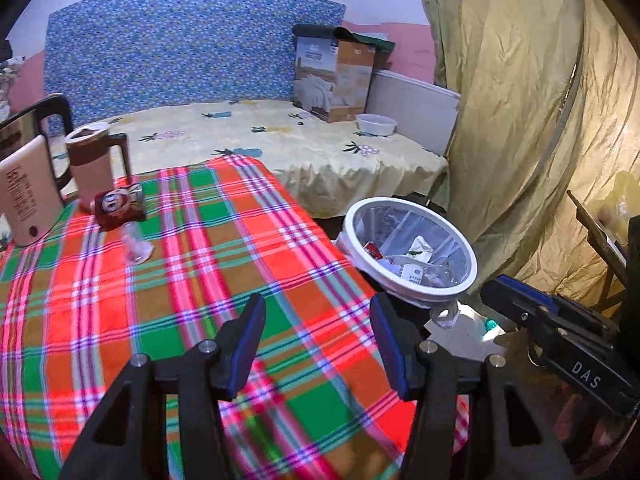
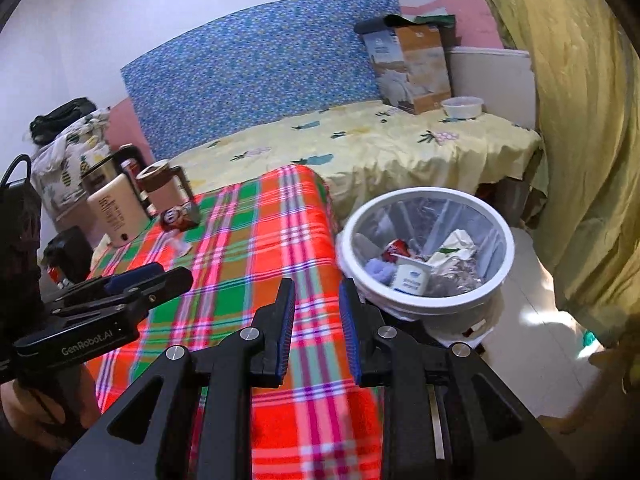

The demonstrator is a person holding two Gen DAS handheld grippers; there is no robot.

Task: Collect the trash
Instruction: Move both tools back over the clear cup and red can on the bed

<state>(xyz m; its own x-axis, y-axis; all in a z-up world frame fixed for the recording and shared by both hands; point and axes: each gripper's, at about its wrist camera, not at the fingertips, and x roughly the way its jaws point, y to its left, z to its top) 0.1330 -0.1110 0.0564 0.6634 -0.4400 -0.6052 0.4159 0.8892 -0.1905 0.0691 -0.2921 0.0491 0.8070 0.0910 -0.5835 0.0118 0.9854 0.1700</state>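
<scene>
- Trash on table point(image 1: 208, 280): red snack packet point(image 1: 119, 206) with cartoon face, lying at the far left corner just beside a brown-lidded mug point(image 1: 90, 160); a crumpled clear wrapper point(image 1: 136, 246) just in front of it.
- Left gripper point(image 1: 318, 344): fingers parted, nothing between them, hovering over the plaid cloth.
- Right gripper point(image 2: 316, 326): fingers narrowly parted, empty, above the table edge.
- White bin point(image 2: 508, 240) on the floor, just beside the table's right edge, clear liner inside.
- Bin contents: white yoghurt cup point(image 2: 410, 276), red can point(image 2: 394, 248), crushed carton point(image 2: 456, 250), a bluish scrap, foil-like wrappers.
</scene>
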